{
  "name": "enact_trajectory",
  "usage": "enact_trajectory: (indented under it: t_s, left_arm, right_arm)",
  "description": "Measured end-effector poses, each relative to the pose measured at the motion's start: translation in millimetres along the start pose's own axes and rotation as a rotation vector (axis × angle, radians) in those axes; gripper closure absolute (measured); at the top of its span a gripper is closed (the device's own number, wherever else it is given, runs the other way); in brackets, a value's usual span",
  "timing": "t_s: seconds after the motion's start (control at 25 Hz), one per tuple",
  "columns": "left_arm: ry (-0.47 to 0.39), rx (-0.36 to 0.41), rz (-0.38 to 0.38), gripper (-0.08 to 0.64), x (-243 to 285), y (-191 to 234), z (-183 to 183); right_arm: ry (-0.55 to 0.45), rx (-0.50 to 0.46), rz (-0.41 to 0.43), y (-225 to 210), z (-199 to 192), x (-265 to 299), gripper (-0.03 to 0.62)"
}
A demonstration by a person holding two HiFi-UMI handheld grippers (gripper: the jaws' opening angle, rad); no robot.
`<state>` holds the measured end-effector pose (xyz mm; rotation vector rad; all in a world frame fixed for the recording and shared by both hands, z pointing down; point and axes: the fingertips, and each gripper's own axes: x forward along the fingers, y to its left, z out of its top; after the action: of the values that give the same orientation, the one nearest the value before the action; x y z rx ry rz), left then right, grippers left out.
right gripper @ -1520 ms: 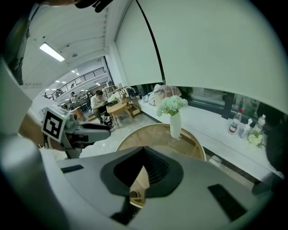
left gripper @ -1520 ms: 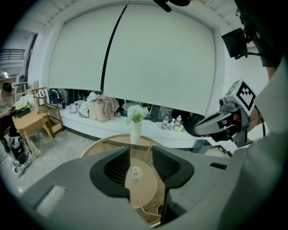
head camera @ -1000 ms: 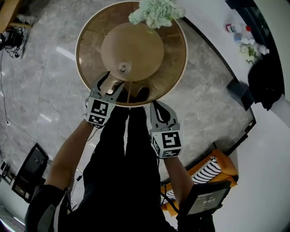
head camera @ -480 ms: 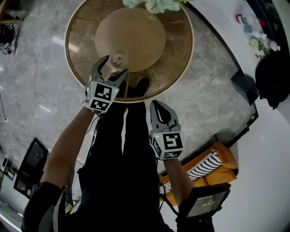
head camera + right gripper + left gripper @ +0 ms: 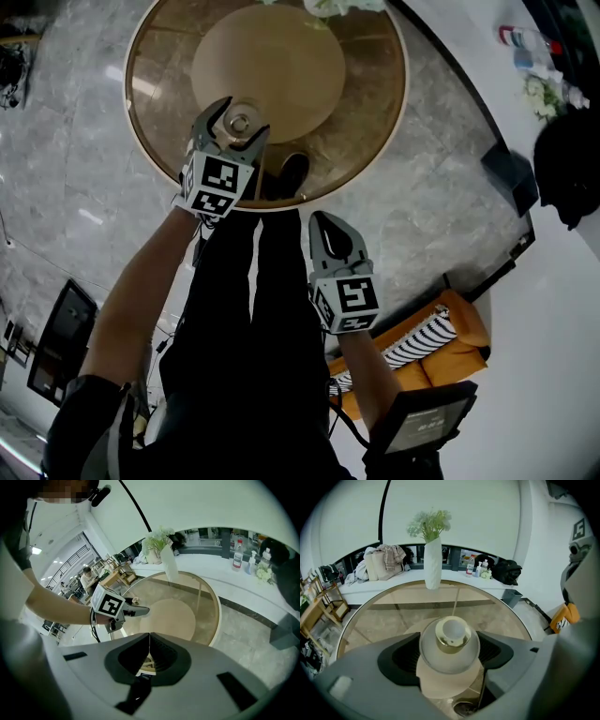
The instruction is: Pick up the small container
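**1. Small container**: frosted round jar, gold neck, pale top. Upright on glass table, near the edge closest to the person. In head view it lies over the near edge of the table base. Sits between the jaws of L gripper.

**2. L gripper:** angled down at the tabletop. Jaws at their widest and have just been opening. Jar stands between them, one pad each side, just beside its body. No squeeze evident; contact can't be told.

**3. R gripper**: jaws fully together, pads meet on one seam, nothing btwn. Held off the table, just short of its near edge, above the person's dark trousers. Well apart from the jar.

**4. Glass table:** round, clear top w/ pale rim. Table base is a tan disc seen thru the glass.

**5. Vase**: white, tall, upright, w/ pale-green flowers. At the table's far edge, opposite the jar.

**6. Shoe**: dark, seen thru the glass at the near edge.

**7. Counter**: white, curves behind the table. Holds bottles, a black bag and a cloth heap.

**8. Floor**: grey marble. Dark bin stands by the counter. Striped cloth lies on an orange object to the person's right.
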<state>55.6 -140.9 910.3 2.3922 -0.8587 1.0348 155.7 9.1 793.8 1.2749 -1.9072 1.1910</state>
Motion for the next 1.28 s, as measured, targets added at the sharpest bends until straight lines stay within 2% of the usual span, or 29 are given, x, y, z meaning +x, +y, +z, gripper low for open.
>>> enact_trajectory:
  t_s: [0.4, 0.6, 1.04, 1.28]
  left_arm:
    - [-0.02, 0.017, 0.014, 0.207, 16, 1, 0]
    - [0.024, 0.05, 0.025, 0.209, 19, 1, -2]
    - [0.042, -0.005, 0.03, 0.213, 9, 6, -5]
    - [0.023, -0.01, 0.027, 0.213, -12, 7, 9]
  right_arm:
    - [0.045, 0.034, -0.005, -12, -20, 6, 0.584]
    - [0.053, 0.04, -0.006, -10, -21, 5, 0.584]
    - [0.048, 0.033, -0.005, -6, -20, -1, 0.584]
    - [0.03, 0.033, -0.001, 0, -10, -5, 0.584]
